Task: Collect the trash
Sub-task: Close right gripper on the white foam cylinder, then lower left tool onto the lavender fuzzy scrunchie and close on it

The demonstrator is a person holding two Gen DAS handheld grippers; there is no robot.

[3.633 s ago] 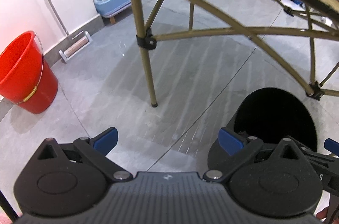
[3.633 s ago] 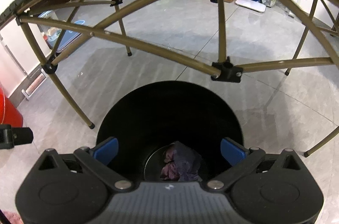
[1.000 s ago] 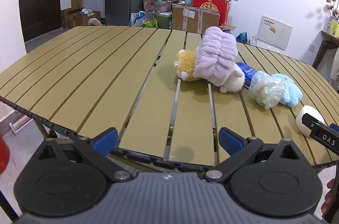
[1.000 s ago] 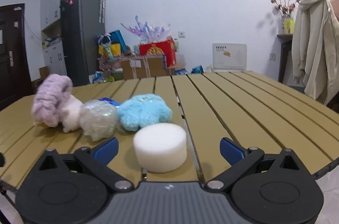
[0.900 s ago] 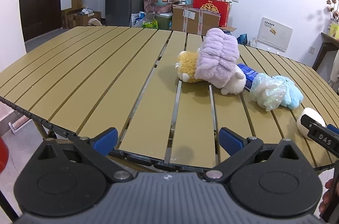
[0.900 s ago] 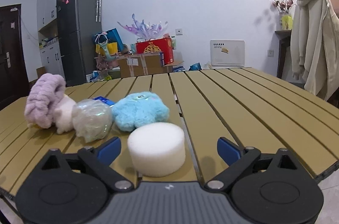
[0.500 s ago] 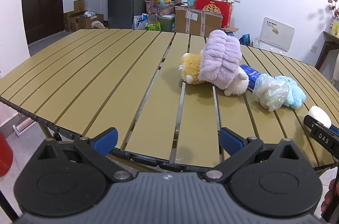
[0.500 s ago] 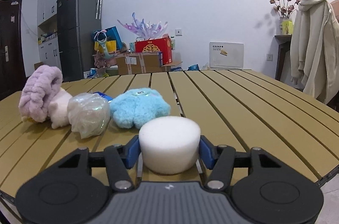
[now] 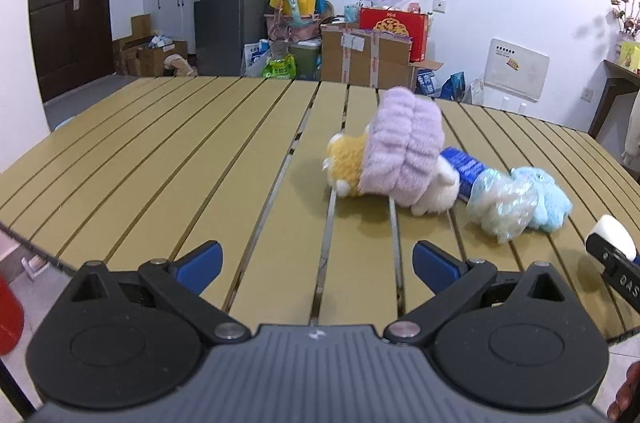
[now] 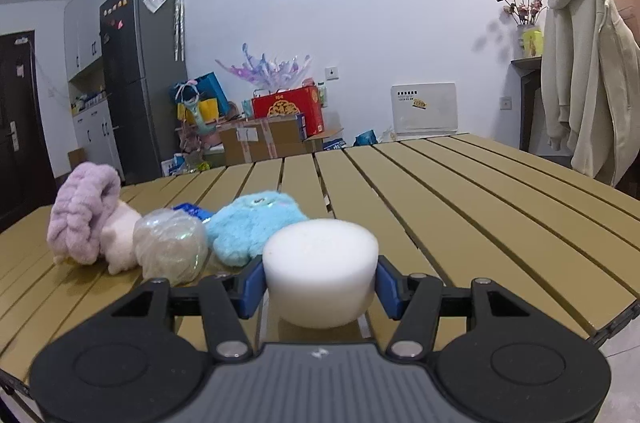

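My right tongs (image 10: 320, 285) pinch the white foam puck (image 10: 320, 271) near the table's (image 10: 460, 207) front edge, bare slats to its right. My left tongs (image 9: 316, 259) gape empty over open slats.

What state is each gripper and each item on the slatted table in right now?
Right gripper: shut on the white foam cylinder.
Left gripper: open, holding nothing.
Fluffy blue plush: lying on the tan slatted table.
Crinkled clear plastic ball: resting beside the plush.
Lilac ribbed headband: draped over small plush toys.
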